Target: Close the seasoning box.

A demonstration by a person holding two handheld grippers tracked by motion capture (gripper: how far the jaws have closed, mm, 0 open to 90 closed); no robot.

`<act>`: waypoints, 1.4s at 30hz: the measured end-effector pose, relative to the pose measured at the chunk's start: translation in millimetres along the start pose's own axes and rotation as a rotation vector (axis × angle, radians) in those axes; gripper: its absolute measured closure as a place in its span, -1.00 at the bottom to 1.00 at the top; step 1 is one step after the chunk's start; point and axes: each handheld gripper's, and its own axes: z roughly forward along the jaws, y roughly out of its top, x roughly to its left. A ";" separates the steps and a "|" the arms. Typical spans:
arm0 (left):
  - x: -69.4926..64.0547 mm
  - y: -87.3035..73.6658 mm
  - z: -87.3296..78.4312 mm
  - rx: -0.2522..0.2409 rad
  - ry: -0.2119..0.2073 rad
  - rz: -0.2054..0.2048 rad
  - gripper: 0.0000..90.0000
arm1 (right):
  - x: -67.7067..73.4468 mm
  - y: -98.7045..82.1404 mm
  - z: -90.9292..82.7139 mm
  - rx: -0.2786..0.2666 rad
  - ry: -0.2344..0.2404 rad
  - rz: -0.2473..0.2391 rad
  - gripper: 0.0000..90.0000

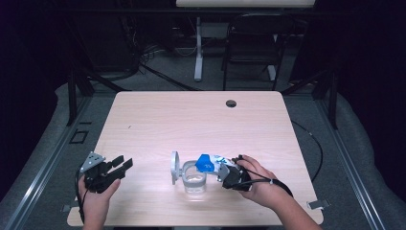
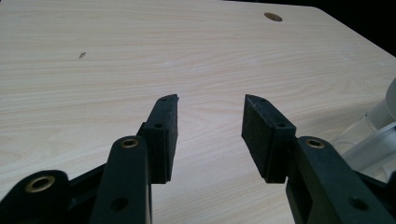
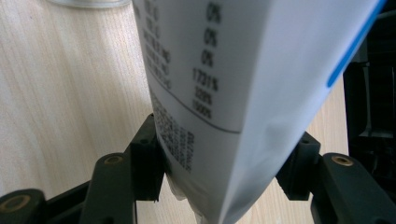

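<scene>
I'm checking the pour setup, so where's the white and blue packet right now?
In the high view the white and blue packet sits near the table's front edge, right of centre, clamped in the right gripper and tipped over the clear jar.

jar (image 1: 194,178) blocks centre; far table (image 1: 191,115) free.

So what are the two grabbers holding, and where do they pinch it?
The right gripper pinches the white-and-blue packet near its bottom end. The left gripper holds nothing.

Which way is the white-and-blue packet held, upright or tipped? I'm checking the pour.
Tipped: the packet, clamped in the right gripper, leans over the glass jar.
</scene>
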 end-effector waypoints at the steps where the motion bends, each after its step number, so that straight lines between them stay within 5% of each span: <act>1: 0.1 -0.2 0.5 0.005 0.001 0.000 0.24 | 0.3 0.0 0.8 -0.007 0.002 0.005 -0.03; 42: 0.1 -2.1 3.5 0.019 0.022 0.010 0.15 | -1.8 6.9 1.4 0.062 -0.036 -0.122 -0.03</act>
